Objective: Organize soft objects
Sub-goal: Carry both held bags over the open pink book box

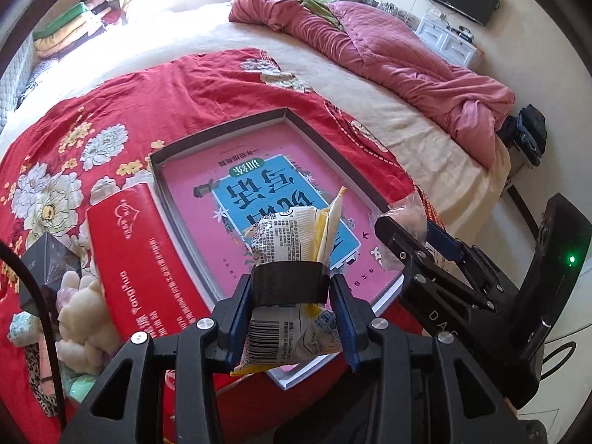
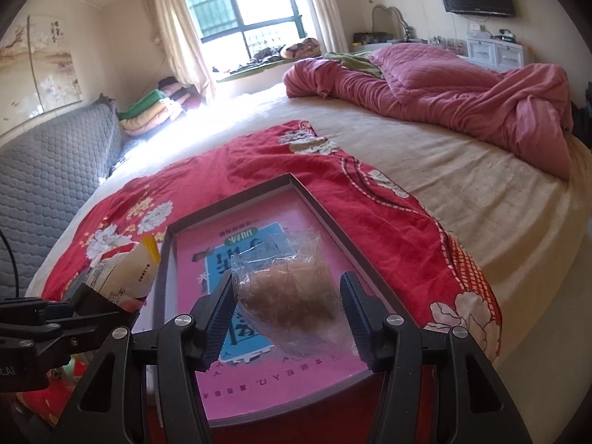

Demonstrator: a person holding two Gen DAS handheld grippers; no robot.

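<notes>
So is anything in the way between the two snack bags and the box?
Nothing visible is. The left tongs hold the yellow-white snack packet and the right tongs hold the clear bread bag, both right above the open box. Only a pink book lies flat on the box's bottom.

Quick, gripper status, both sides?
Left gripper: shut on the yellow snack packet.
Right gripper: holding the clear-wrapped bun over the box.
</notes>
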